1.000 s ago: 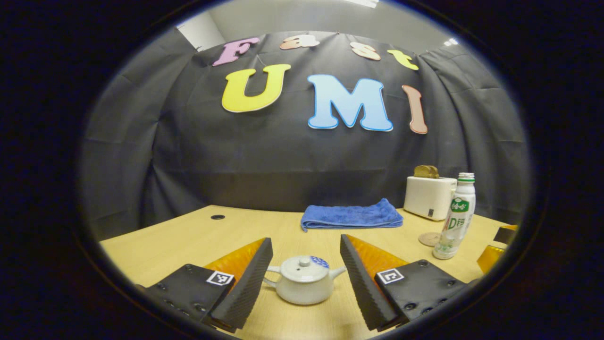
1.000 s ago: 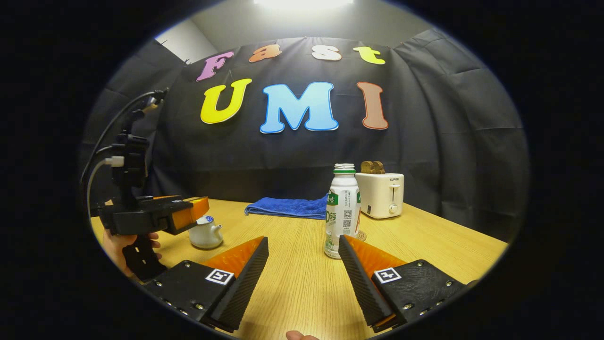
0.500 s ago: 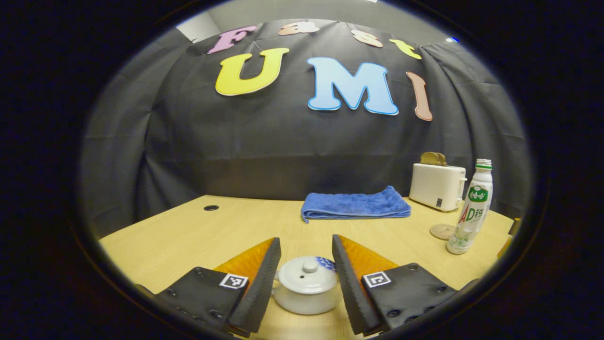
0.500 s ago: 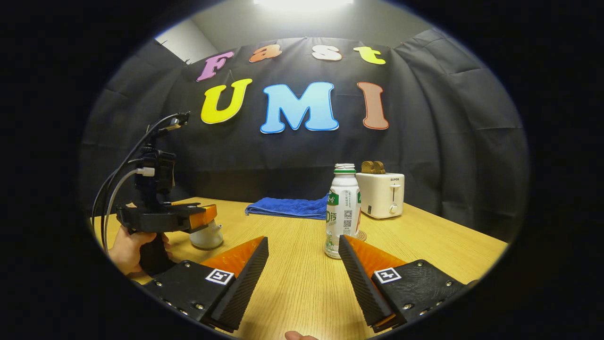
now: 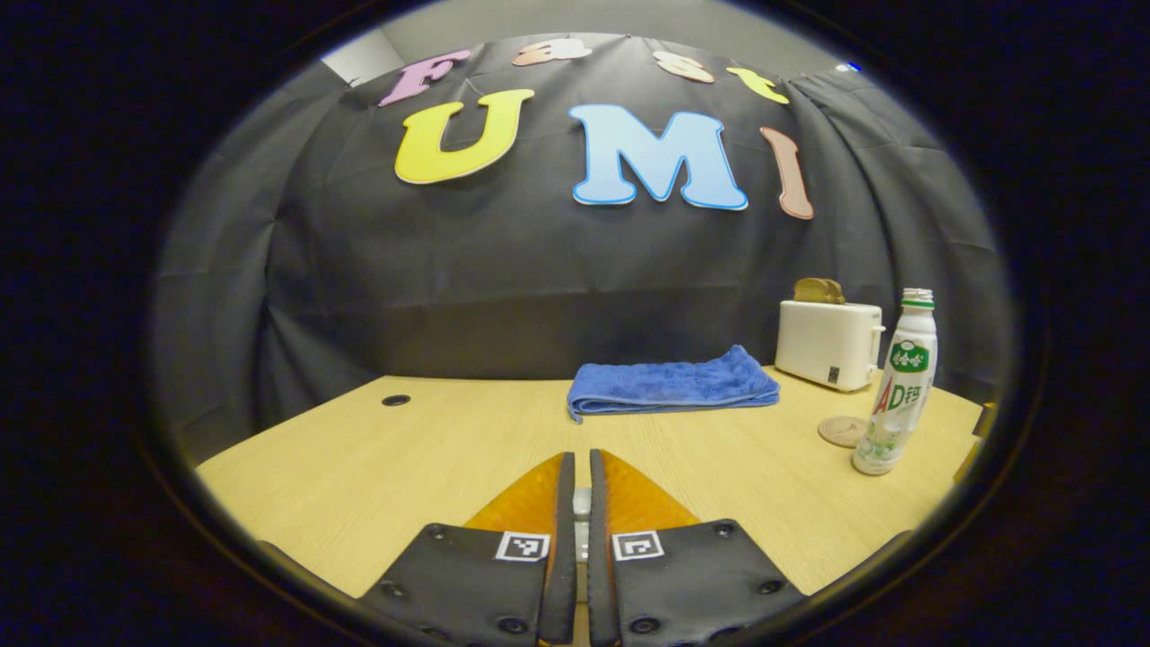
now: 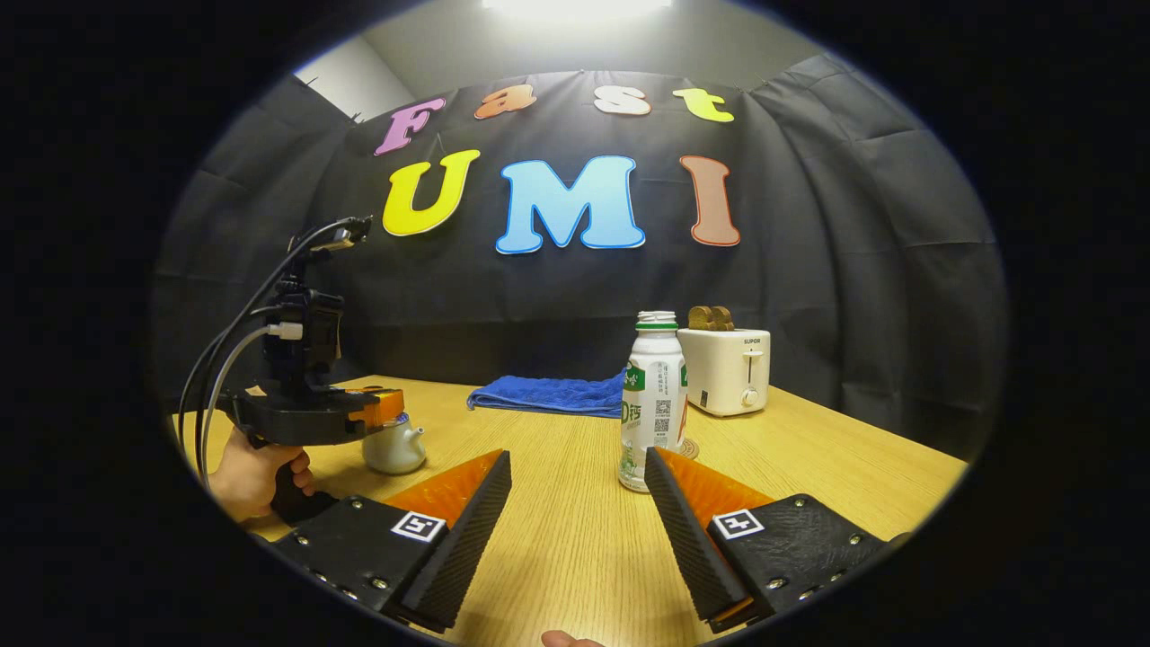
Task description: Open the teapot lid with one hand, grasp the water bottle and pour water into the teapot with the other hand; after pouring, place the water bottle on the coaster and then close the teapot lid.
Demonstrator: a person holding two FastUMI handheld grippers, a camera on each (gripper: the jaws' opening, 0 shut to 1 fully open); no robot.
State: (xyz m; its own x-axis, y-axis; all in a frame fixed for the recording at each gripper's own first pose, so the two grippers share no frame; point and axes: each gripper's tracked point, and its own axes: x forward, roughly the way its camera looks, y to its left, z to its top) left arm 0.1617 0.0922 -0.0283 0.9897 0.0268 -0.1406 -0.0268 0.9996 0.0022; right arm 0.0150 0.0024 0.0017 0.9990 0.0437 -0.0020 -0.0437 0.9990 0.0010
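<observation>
Teapot [image 6: 393,447] sits on the wooden table [image 6: 575,539] at the left of the right gripper view, directly under the left gripper [image 6: 382,406], which a hand [image 6: 252,472] holds low over its lid. In the left gripper view the left gripper [image 5: 575,490] has its fingers drawn almost together, with a sliver of pale ceramic in the narrow gap between them (the lid knob [image 5: 581,503], by its place); whether both fingers press on it cannot be told. Half a second ago these fingers stood wide on either side of the lid; now they have closed in and hide the pot from that camera.

The right gripper [image 6: 575,485] is spread wide and holds nothing, hovering above the table short of the water bottle [image 6: 653,400], unchanged from the earlier frame. The bottle stands upright, with the round coaster [image 5: 842,430] just beside it. Farther back lie a folded blue towel [image 5: 669,382] and a white toaster [image 5: 828,343] with bread in its slots
</observation>
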